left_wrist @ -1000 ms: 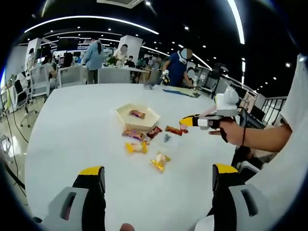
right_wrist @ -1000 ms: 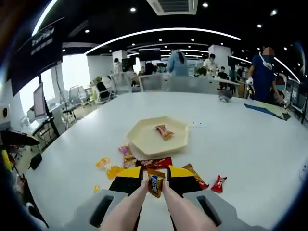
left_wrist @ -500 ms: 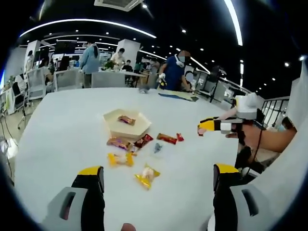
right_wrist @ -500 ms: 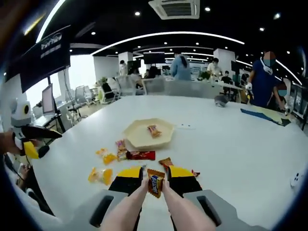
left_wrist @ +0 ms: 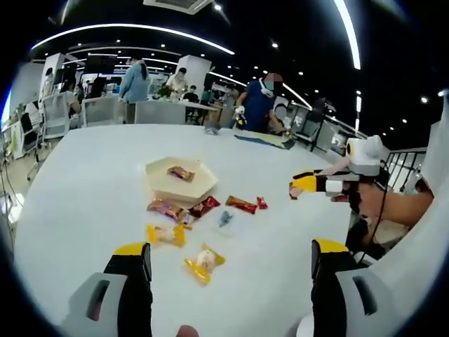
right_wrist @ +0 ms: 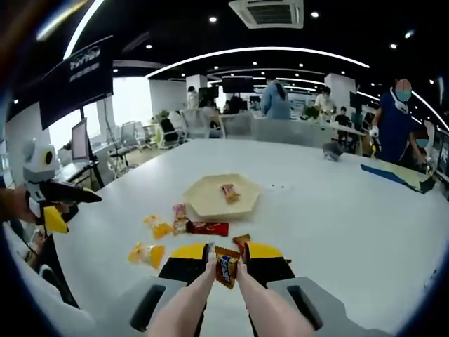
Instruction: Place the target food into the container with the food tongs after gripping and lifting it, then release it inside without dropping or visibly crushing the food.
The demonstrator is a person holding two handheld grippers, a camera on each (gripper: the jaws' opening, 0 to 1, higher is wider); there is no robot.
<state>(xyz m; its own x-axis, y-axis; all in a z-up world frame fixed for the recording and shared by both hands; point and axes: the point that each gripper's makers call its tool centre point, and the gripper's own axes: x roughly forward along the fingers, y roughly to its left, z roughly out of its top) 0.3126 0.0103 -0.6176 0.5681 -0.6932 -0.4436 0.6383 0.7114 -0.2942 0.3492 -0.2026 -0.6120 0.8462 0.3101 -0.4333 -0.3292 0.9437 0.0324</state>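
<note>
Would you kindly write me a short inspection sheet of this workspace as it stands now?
Surface: large white table, bare apart from the snacks.
Job's things: cream six-sided tray holding one wrapped snack; an orange-wrapped candy pinched in tongs.
Clutter: loose wrappers beside the tray, including a red bar and yellow packets.
Grippers: right claw shut on the tongs, above the table and short of the tray; left claw open, holding nothing.
Cables: one dark cable hangs from the right gripper, seen in the left gripper view.
Surroundings: open office, people standing at far desks, ceiling strip lights.
</note>
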